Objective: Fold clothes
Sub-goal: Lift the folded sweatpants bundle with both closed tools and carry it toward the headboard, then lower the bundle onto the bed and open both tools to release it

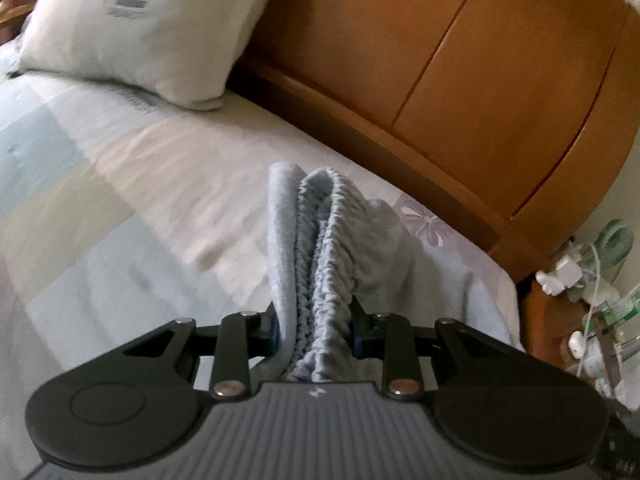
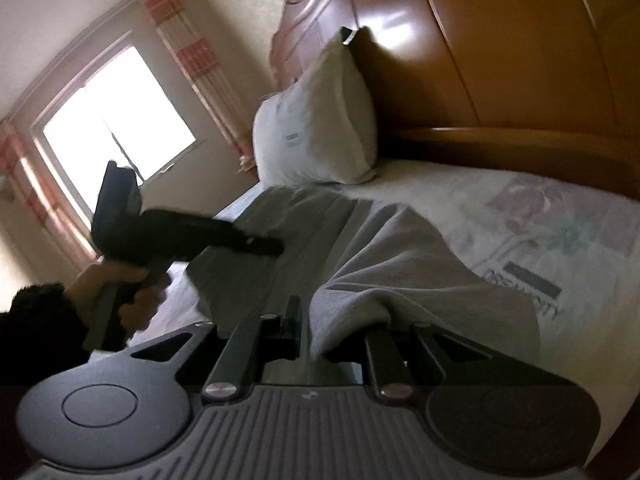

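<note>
A light blue-grey garment with a gathered elastic waistband (image 1: 332, 240) lies on the bed. My left gripper (image 1: 316, 332) is shut on the bunched waistband, which runs forward between the fingers. In the right wrist view the same garment (image 2: 360, 248) stretches across the bed from my left gripper (image 2: 256, 246), held in a hand at the left, to my right gripper (image 2: 332, 328). The right gripper is shut on another part of the fabric, which drapes over its right finger and hides it.
The bed has a pale patchwork sheet (image 1: 120, 168). A white pillow (image 1: 132, 28) leans on the wooden headboard (image 1: 460, 72). A nightstand with cables and small items (image 1: 588, 304) stands at the right. A bright window (image 2: 116, 120) with curtains is at the left.
</note>
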`<act>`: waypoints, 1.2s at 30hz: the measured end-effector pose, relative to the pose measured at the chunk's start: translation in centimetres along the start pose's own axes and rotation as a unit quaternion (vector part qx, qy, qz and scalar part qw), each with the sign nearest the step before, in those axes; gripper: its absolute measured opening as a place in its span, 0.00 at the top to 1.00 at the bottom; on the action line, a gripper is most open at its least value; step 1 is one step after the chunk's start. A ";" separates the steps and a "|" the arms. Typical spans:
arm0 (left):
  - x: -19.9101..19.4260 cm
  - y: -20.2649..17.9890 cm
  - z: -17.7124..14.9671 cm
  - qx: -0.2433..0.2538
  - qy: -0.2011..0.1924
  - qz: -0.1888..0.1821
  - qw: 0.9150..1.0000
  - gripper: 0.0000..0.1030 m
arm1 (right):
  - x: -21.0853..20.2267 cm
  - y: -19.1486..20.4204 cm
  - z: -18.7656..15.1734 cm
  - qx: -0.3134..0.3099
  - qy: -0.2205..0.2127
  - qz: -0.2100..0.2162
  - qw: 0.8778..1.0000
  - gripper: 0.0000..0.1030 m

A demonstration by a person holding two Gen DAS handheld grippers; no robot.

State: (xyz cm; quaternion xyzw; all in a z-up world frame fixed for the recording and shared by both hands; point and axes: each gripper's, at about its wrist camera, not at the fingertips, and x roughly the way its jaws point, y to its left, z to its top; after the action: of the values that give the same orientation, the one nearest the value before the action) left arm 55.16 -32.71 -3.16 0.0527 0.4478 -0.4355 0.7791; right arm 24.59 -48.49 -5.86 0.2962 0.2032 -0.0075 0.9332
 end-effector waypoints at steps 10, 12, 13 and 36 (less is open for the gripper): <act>4.2 -1.6 3.0 0.041 0.027 0.032 0.998 0.73 | 1.5 0.7 -1.7 0.003 -0.009 -0.026 1.000 0.84; 4.6 -1.5 3.1 0.039 0.026 0.032 0.998 0.73 | 1.7 0.5 -1.8 0.003 -0.007 -0.031 0.999 0.84; 4.8 -1.4 3.1 0.038 0.026 0.032 0.998 0.72 | 1.8 0.4 -1.9 0.002 -0.007 -0.034 0.999 0.84; 1.1 0.6 -2.6 -0.034 0.034 0.053 0.997 0.37 | 0.3 -5.9 -3.8 0.177 0.025 0.039 0.983 0.30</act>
State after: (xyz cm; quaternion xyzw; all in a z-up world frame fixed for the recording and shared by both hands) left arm 54.13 -31.80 -5.77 0.0641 0.4853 -0.3763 0.7866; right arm 22.68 -51.17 -12.08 0.4642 0.2100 0.0002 0.8605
